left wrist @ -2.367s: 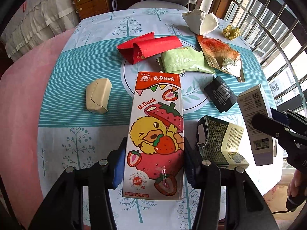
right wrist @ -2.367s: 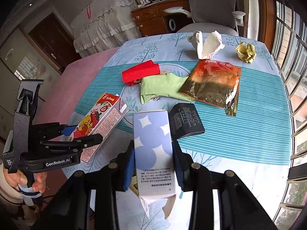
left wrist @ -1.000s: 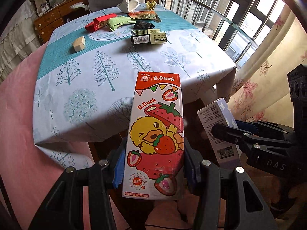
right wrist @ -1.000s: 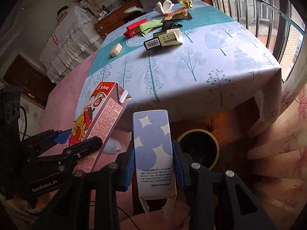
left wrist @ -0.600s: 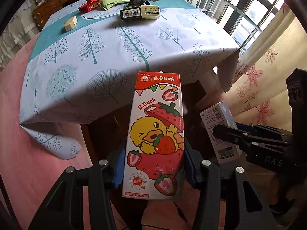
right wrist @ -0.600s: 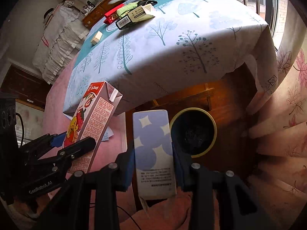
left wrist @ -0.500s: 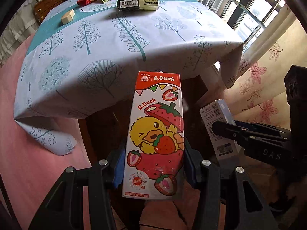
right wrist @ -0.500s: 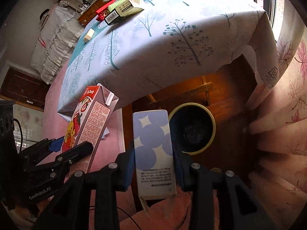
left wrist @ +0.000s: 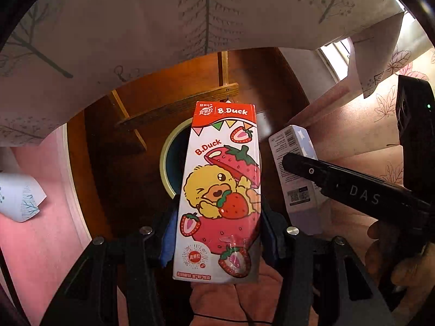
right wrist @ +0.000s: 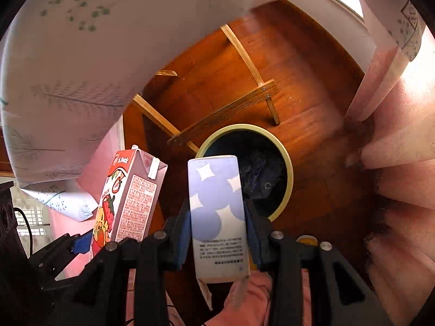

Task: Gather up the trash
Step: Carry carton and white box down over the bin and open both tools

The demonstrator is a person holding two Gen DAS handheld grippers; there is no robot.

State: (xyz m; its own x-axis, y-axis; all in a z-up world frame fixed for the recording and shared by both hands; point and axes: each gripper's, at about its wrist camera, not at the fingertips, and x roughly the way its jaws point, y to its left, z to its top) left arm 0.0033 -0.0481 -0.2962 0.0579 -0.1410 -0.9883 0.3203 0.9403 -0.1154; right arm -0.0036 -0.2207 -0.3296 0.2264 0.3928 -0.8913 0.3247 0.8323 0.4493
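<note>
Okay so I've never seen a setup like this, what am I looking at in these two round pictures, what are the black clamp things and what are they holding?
These are no robot arms: a person holds a two-finger clamp in each hand, each with a fisheye camera looking along its fingers, hence the round pictures. In the left camera's picture, the left gripper is shut on a strawberry B.Duck carton; at its right edge is the other clamp. In the right camera's picture, the right gripper is shut on a blue-and-white box. Both point down under a table draped with a tree-print tablecloth. On the wooden floor stands a round bin with a dark liner, just beyond both items.
</note>
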